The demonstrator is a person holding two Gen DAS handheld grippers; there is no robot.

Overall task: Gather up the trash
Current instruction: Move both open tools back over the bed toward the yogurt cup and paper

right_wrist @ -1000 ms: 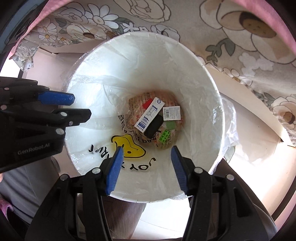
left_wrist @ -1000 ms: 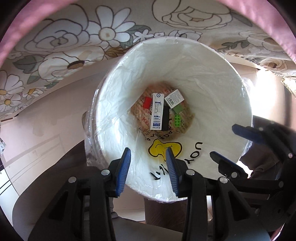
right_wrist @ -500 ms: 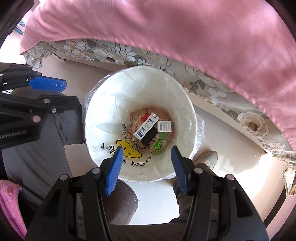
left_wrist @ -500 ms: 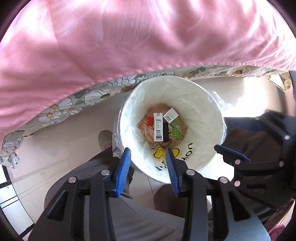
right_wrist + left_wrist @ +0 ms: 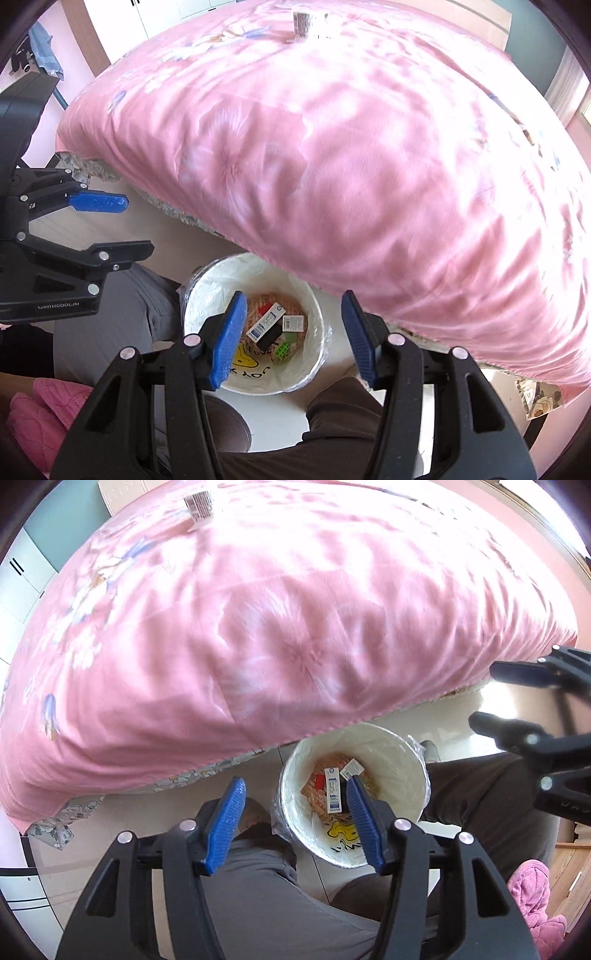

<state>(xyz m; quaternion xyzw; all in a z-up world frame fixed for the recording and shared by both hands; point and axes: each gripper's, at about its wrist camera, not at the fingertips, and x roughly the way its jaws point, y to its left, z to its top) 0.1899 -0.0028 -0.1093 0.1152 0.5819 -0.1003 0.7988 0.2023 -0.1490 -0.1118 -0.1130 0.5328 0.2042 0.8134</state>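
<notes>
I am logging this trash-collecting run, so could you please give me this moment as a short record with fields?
left gripper: open, empty, above the bin
right gripper: open, empty, above the bin
trash bin: white, plastic-lined, on the floor beside the bed, between the person's legs
bin contents: white and blue box, white labelled box, black item, green piece, red piece
bed: pink blanket overhanging the bin's far rim
remaining trash: small labelled package lying on the blanket at its far side
</notes>
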